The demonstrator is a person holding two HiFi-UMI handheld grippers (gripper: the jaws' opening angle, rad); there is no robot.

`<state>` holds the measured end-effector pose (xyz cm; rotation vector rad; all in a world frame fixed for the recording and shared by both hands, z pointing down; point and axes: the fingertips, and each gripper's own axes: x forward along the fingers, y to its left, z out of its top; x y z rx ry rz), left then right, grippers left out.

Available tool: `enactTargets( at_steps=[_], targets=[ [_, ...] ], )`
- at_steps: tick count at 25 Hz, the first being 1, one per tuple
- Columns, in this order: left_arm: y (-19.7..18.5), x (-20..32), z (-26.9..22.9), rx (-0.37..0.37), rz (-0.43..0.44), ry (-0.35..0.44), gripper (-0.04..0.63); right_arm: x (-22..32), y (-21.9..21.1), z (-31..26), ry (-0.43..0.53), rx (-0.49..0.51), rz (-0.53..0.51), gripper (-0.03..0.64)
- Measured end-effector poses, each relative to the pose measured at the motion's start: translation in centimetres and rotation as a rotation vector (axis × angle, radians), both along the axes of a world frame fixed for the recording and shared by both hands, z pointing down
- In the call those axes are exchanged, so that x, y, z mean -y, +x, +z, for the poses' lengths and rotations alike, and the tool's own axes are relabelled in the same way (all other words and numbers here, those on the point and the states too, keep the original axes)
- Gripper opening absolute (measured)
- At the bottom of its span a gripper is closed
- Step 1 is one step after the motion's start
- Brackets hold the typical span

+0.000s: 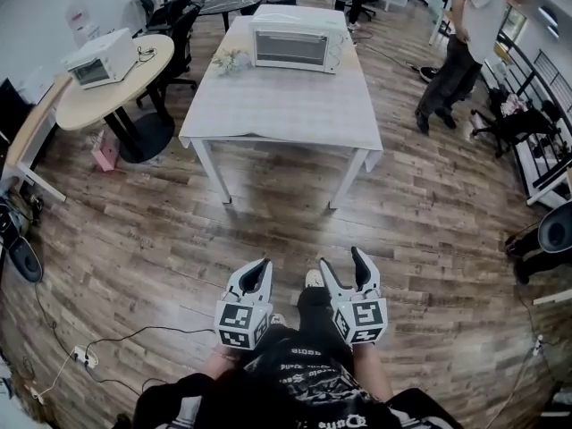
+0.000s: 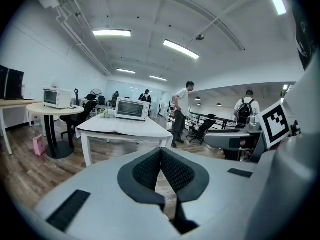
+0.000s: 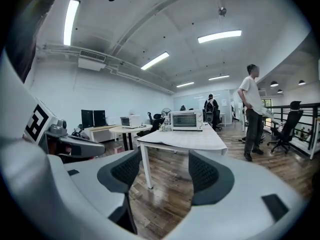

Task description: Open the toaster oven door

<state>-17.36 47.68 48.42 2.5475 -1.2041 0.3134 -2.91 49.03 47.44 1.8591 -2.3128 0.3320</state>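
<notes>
The white toaster oven [image 1: 295, 47] stands with its door closed at the far end of a white table [image 1: 277, 110], well ahead of me. It also shows small in the left gripper view as the toaster oven [image 2: 132, 109] and in the right gripper view as the toaster oven [image 3: 187, 119]. Both grippers hang low in front of my body, far from the table. My left gripper [image 1: 257, 273] is shut, its ribbed pads [image 2: 172, 170] meeting with nothing between them. My right gripper [image 1: 342, 263] is open and empty, with the floor showing between its pads [image 3: 207, 173].
A round wooden table [image 1: 85, 105] at the left carries a second white oven [image 1: 100, 58]. Office chairs [image 1: 174, 16] stand behind it. A person [image 1: 465, 43] stands at the far right by more chairs. Cables and a power strip [image 1: 82, 357] lie on the wood floor at the lower left.
</notes>
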Motion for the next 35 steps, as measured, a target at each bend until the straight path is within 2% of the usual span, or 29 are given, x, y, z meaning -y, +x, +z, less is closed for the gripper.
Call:
enactTargets(
  at_steps=[8, 15, 20, 27, 35],
  targets=[
    [2.1, 7.7, 0.8, 0.013, -0.086, -0.012, 0.016, 9.6, 3.0, 0.9, -0.007, 0.005, -0.086, 0.296],
    [7.0, 17.2, 0.4, 0.063, -0.142, 0.013, 0.017, 20.2, 8.1, 0.3, 0.011, 0.031, -0.138, 0.295],
    [11.2, 22.3, 0.2, 0.068, -0.175, 0.024, 0.017, 26.3, 11.8, 0.0, 0.014, 0.026, -0.185, 0.295],
    [16.0, 27.1, 1.1, 0.062, -0.22, 0.015, 0.016, 31.8, 16.2, 0.7, 0.003, 0.022, -0.236, 0.295],
    [18.4, 30.0, 2.1, 0.064, -0.223, -0.025, 0.016, 34.2, 18.0, 1.5, -0.025, 0.047, -0.243, 0.29]
  ],
)
